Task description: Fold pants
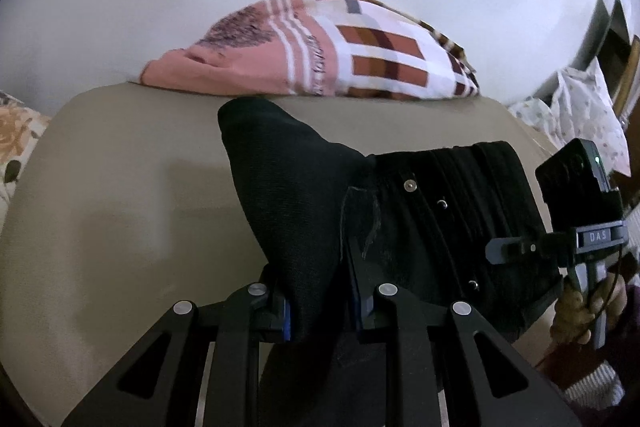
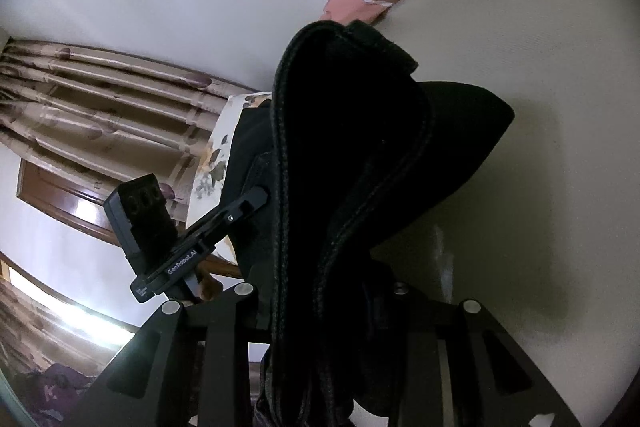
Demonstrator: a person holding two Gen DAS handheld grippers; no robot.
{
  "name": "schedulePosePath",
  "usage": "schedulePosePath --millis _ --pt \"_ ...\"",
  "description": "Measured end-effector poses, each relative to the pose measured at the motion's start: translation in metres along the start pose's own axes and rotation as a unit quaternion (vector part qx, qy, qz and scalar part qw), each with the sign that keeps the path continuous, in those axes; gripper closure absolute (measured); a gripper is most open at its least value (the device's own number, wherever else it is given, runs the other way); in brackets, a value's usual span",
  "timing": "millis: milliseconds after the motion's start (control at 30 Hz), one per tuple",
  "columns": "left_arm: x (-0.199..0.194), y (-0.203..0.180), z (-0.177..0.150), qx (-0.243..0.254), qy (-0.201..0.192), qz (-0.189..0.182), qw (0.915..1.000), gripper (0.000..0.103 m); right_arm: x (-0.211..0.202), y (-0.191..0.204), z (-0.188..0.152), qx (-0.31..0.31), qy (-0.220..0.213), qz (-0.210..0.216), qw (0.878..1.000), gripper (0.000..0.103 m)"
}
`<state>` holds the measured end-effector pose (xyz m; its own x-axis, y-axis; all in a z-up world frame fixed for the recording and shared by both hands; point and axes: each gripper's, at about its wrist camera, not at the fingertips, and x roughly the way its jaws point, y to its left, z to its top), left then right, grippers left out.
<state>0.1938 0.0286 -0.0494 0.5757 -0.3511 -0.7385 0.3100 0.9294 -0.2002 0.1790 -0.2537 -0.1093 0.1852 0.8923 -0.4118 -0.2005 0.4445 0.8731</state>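
Note:
The black pants (image 1: 420,211) hang bunched over a beige bed surface (image 1: 120,207), with metal snaps showing on the waist part. My left gripper (image 1: 324,311) is shut on a fold of the black fabric between its blue pads. My right gripper (image 2: 320,303) is shut on the thick stitched waistband of the pants (image 2: 352,147), which rises up the middle of the right wrist view. The right gripper also shows in the left wrist view (image 1: 500,251) at the pants' right edge. The left gripper shows in the right wrist view (image 2: 256,197), gripping the pants' far side.
A folded pink, white and brown checked blanket (image 1: 328,47) lies at the far edge of the bed. A floral pillow (image 1: 16,135) is at the left. Patterned curtains (image 2: 100,107) and a wooden frame are to the left in the right wrist view. White wall behind.

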Motion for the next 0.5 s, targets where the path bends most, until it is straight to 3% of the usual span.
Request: schedulePosePath --millis 500 --pt "0.008 0.044 0.033 -0.027 -0.036 0.040 0.9982 0.082 0.043 -0.002 0.047 -0.020 0.000 0.017 1.000 0.074"
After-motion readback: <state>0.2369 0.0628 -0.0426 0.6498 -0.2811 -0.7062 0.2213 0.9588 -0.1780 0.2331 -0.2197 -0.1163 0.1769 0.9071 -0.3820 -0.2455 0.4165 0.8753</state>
